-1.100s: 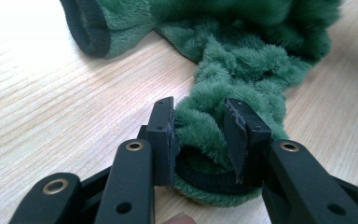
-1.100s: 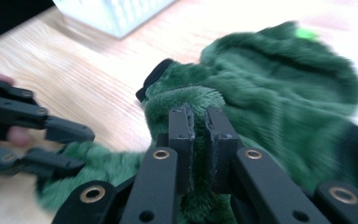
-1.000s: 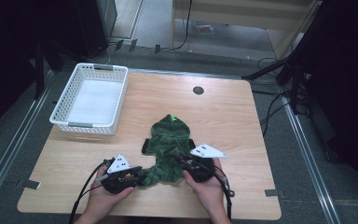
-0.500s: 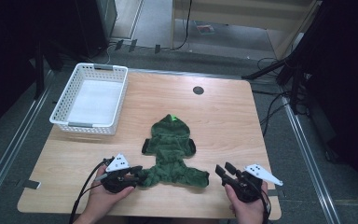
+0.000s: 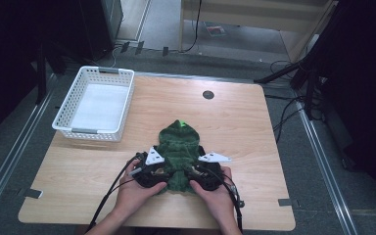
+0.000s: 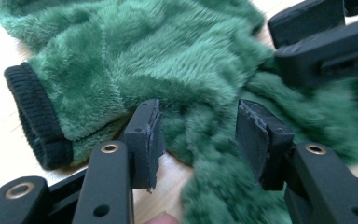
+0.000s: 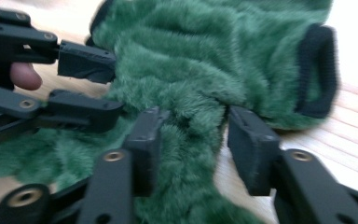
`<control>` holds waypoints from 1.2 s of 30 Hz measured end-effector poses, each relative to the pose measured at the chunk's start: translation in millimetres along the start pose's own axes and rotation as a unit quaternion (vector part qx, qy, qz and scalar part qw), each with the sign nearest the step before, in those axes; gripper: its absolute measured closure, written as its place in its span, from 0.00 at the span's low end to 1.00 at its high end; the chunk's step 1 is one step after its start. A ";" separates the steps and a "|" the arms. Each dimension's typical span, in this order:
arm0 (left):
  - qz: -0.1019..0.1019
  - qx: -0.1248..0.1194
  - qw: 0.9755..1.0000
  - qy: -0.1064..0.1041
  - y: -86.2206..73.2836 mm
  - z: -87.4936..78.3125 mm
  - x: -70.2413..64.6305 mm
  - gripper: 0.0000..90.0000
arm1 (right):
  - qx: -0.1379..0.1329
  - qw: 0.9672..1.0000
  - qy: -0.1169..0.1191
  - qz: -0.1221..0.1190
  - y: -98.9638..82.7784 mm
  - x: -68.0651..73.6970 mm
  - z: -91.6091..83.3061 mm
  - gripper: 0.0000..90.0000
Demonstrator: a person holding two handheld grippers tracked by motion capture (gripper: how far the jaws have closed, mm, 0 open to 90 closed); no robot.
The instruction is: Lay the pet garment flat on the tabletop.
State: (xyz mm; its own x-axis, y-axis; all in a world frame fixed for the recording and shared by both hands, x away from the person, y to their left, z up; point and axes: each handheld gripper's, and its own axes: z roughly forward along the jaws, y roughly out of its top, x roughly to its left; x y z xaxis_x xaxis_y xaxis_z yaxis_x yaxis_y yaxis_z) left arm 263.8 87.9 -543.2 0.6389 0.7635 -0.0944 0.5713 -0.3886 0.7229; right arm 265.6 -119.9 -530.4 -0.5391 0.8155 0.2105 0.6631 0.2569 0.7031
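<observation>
Your right hand-held gripper (image 5: 199, 172) is back beside the left hand-held gripper (image 5: 157, 172), both jaws just shifted, parted around green fleece garment (image 5: 178, 147), nothing clamped yet.

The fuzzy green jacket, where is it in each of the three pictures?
High view: the fuzzy green jacket lies low on the table, between the two grippers.
Left gripper view: it spreads across the upper middle, beyond the jaws.
Right gripper view: it covers the middle and top.
Shared landmark: a black ribbed cuff, at the left in the left gripper view, at the right in the right gripper view.
</observation>
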 end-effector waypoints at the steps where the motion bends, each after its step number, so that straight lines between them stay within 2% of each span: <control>1: 0.005 0.001 1.000 0.006 -1.2 1.7 0.4 0.64 | 0.001 1.000 -0.006 -0.009 -0.9 1.8 3.3 0.68; 3: 0.009 -0.003 1.000 0.015 -2.0 1.6 1.9 0.73 | -0.002 0.999 -0.024 -0.028 -3.5 3.9 5.4 0.76; 5: 0.005 -0.005 1.000 0.017 -2.5 1.2 5.5 0.81 | -0.004 0.998 -0.041 -0.047 -6.8 2.8 4.3 0.79; 7: 0.004 -0.010 1.000 0.020 -3.9 0.8 8.3 0.86 | -0.007 0.998 -0.053 -0.038 -11.6 -3.7 1.3 0.80; 10: -0.008 -0.018 1.000 0.017 -6.0 0.3 11.7 0.86 | -0.012 0.998 -0.060 -0.025 -17.7 -12.1 -1.3 0.80; 12: -0.020 -0.019 1.000 0.009 -5.4 0.3 14.2 0.81 | -0.017 0.998 -0.050 -0.016 -18.2 -15.6 -2.0 0.71; 13: -0.027 -0.023 0.999 -0.005 -5.3 -0.7 16.9 0.72 | -0.021 0.999 -0.043 -0.017 -17.5 -15.9 -2.8 0.66; 15: -0.055 -0.046 0.997 -0.044 -7.2 -9.3 24.5 0.60 | -0.040 0.999 -0.020 -0.018 -16.1 -13.1 -9.9 0.61; 16: -0.064 -0.059 0.995 -0.053 -9.1 -16.1 27.7 0.56 | -0.051 0.998 -0.010 -0.020 -15.4 -11.8 -16.0 0.60; 18: -0.067 -0.074 0.993 -0.056 -14.4 -30.7 31.1 0.53 | -0.068 0.998 -0.003 -0.017 -15.1 -11.7 -29.9 0.60; 20: -0.071 -0.082 0.992 -0.064 -22.6 -43.3 32.0 0.54 | -0.077 0.997 -0.003 -0.017 -17.5 -13.5 -42.9 0.62; 22: -0.057 -0.075 0.993 -0.067 -32.1 -51.6 29.2 0.56 | -0.079 0.997 0.003 -0.020 -23.9 -15.1 -52.1 0.66; 25: -0.034 -0.062 0.995 -0.069 -45.9 -57.6 21.3 0.65 | -0.064 0.998 0.015 -0.023 -37.7 -15.7 -59.4 0.76; 28: -0.009 -0.042 0.997 -0.066 -55.0 -56.4 15.1 0.78 | -0.039 0.999 0.016 -0.023 -51.5 -16.7 -58.4 0.84; 29: -0.004 -0.039 0.998 -0.058 -57.0 -54.8 14.0 0.82 | -0.033 0.999 0.015 -0.022 -55.0 -18.4 -56.9 0.84; 30: 0.002 -0.036 0.998 -0.055 -58.4 -54.0 14.1 0.85 | -0.028 0.999 0.013 -0.015 -58.0 -19.5 -55.5 0.85; 33: 0.007 -0.033 0.998 -0.050 -60.2 -52.9 15.7 0.92 | -0.015 1.000 -0.005 -0.020 -65.2 -21.2 -52.5 0.87; 35: 0.011 -0.032 0.998 -0.050 -61.7 -53.2 17.1 0.94 | -0.020 1.000 -0.003 -0.010 -68.0 -22.6 -52.0 0.89; 36: 0.007 -0.035 0.998 -0.053 -62.8 -53.5 18.0 0.94 | -0.021 1.000 -0.004 -0.007 -68.3 -22.8 -52.0 0.89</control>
State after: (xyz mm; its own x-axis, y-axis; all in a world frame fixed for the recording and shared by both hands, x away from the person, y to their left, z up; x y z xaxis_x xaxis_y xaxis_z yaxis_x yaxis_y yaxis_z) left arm 211.9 153.6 -553.7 0.6987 0.6988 -0.1534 0.5279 -0.3589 0.7697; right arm 205.6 -183.0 -547.9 -0.5435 0.8163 0.1955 0.6331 0.2457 0.7340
